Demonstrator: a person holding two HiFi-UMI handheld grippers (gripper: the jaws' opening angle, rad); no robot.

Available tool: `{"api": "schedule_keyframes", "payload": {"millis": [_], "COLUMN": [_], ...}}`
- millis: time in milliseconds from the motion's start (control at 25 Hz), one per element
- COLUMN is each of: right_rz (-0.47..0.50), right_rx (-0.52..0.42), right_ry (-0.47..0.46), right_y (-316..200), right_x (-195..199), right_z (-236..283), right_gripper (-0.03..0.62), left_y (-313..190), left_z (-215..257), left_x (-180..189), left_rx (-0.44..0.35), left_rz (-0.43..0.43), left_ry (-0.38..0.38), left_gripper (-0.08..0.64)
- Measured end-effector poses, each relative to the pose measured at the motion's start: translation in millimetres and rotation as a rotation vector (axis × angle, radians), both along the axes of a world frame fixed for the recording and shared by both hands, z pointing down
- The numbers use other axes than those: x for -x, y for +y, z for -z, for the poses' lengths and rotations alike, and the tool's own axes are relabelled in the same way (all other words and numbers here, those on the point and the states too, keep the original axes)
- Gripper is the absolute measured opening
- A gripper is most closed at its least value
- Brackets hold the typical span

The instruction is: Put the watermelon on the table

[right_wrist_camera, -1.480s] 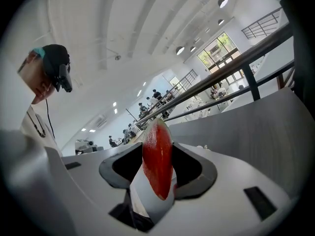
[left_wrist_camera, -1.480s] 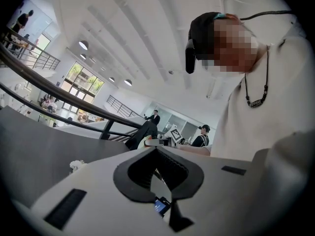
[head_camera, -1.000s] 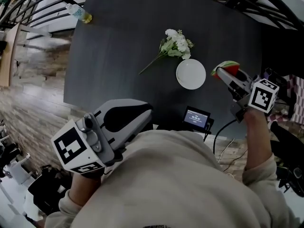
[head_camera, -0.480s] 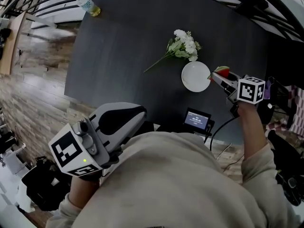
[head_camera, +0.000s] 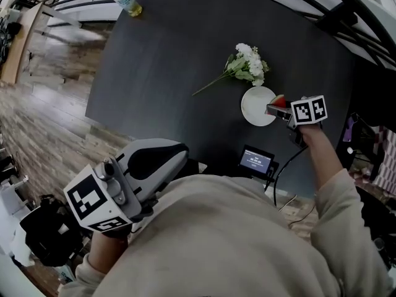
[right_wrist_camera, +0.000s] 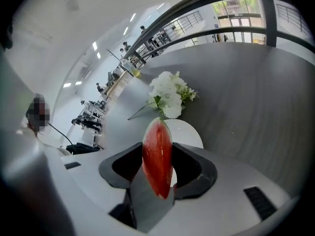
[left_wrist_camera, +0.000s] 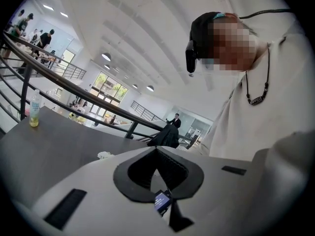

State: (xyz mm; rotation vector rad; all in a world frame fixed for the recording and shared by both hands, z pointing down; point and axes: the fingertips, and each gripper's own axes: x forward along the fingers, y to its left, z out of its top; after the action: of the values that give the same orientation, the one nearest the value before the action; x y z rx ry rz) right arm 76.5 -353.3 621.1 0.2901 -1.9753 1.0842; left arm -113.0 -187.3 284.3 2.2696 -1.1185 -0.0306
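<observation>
Watermelon [right_wrist_camera: 157,156], a red speck from overhead, sits clamped in the right gripper [right_wrist_camera: 158,147].

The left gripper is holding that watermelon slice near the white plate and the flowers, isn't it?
Not quite: it is the right gripper that holds the watermelon slice, jaws closed on it, near the white plate and the flowers. The right gripper view shows this. The left gripper holds nothing.

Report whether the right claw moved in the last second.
Yes. In the head view the right claw, holding the watermelon slice, has closed leftward on the white plate; its tip now overlaps the plate's right rim.
</observation>
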Motion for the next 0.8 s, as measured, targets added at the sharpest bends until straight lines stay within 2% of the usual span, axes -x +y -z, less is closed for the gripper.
{"api": "schedule_keyframes", "payload": {"millis": [200, 320, 440, 640, 800], "right_rz": [0.109, 0.137, 0.156, 0.254, 0.293], "right_rx": [0.051, 0.077, 0.106, 0.153, 0.176], "right_ry": [0.101, 0.149, 0.178, 0.266, 0.320], "right_y": [8.7, 10.7, 8.8, 12.4, 11.8], "right_x": [7.3, 6.9, 12.5, 15.5, 16.4], "right_z": [-30.5, -45.2, -51.0, -55.0, -57.6], "right_gripper": [0.202, 0.202, 0.199, 0.196, 0.198], "left_y": [2.7, 5.3, 6.9, 7.5, 6.7], "left_z": [-2.8, -4.4, -5.0, -4.6, -7.1], "left_x": [4.4, 6.7, 13.8, 16.0, 14.3], "left_rx": [0.004, 0.010, 0.012, 0.009, 0.009], "left_rz": [0.025, 0.036, 0.054, 0.064, 0.062], "left_ry": [0.006, 0.007, 0.008, 0.016, 0.022], "left_gripper": [0.006, 0.006, 0.006, 0.006, 0.007]}}
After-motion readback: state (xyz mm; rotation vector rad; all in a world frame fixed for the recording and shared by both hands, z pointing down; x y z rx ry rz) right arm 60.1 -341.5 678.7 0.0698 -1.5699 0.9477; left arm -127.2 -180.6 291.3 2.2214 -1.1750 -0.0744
